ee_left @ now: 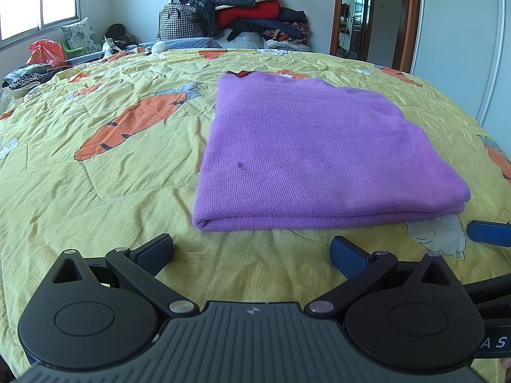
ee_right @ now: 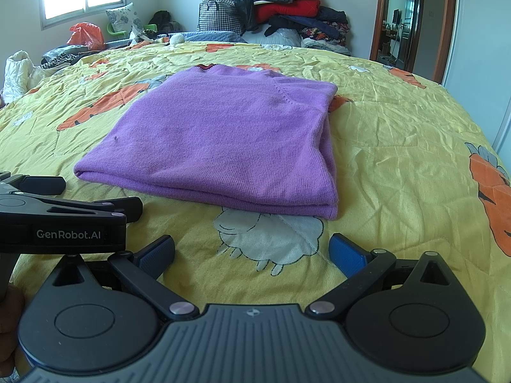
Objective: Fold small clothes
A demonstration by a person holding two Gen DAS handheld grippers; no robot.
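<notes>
A purple knit sweater (ee_left: 313, 156) lies folded into a flat rectangle on the yellow carrot-print quilt (ee_left: 95, 175); it also shows in the right wrist view (ee_right: 223, 140). My left gripper (ee_left: 252, 252) is open and empty, a little short of the sweater's near folded edge. My right gripper (ee_right: 252, 252) is open and empty, just short of the sweater's near right corner. The left gripper shows from the side in the right wrist view (ee_right: 102, 196). One blue pad of the right gripper shows at the right edge of the left wrist view (ee_left: 488, 231).
A tall pile of clothes (ee_left: 242, 6) and a houndstooth bag (ee_left: 179, 22) stand beyond the bed's far edge. An orange plastic bag (ee_left: 44, 52) and a pillow (ee_left: 81, 35) lie at the far left under the window. A doorway (ee_left: 357, 12) and a white wardrobe (ee_left: 463, 32) are at the right.
</notes>
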